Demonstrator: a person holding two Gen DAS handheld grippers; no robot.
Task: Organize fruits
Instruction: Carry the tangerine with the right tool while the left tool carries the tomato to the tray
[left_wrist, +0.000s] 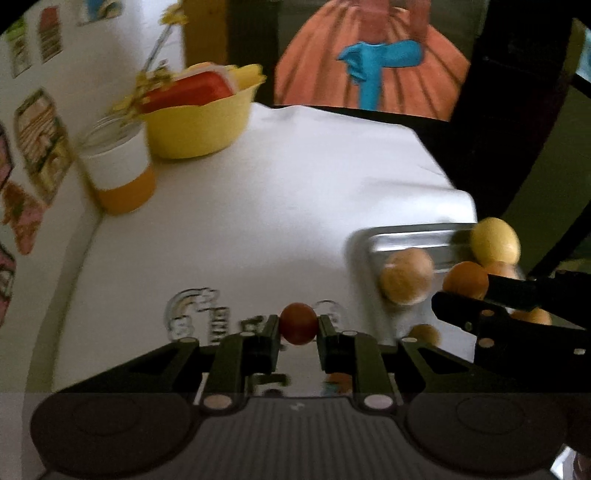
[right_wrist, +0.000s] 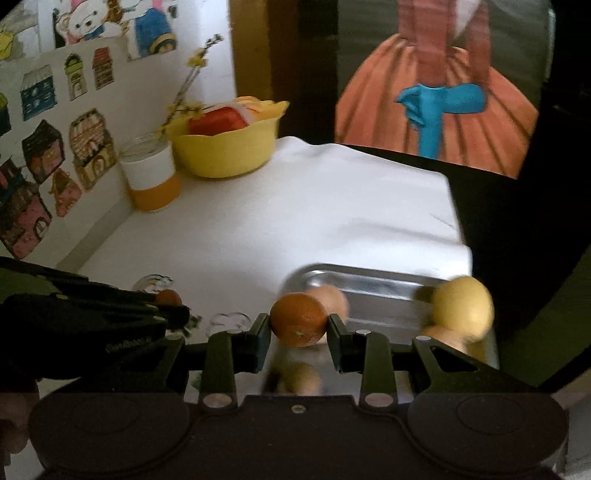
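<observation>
Left wrist view: the left tongs (left_wrist: 298, 325) clench one small red fruit (left_wrist: 298, 323) over the white counter (left_wrist: 258, 206), beside a metal tray (left_wrist: 406, 236) showing one yellow fruit (left_wrist: 495, 240), one tan fruit (left_wrist: 406, 275) and several orange ones partly hidden behind the right tongs (left_wrist: 454, 306), whose grip is hard to make out here. Right wrist view: the right tongs (right_wrist: 299, 326) clasp one orange (right_wrist: 299, 319) above the tray (right_wrist: 369, 286), the blurred yellow fruit (right_wrist: 463, 304) at its right rim, two tan fruits half hidden; one yellow bowl (right_wrist: 225, 147) and one cup (right_wrist: 151, 177) stand far back.
</observation>
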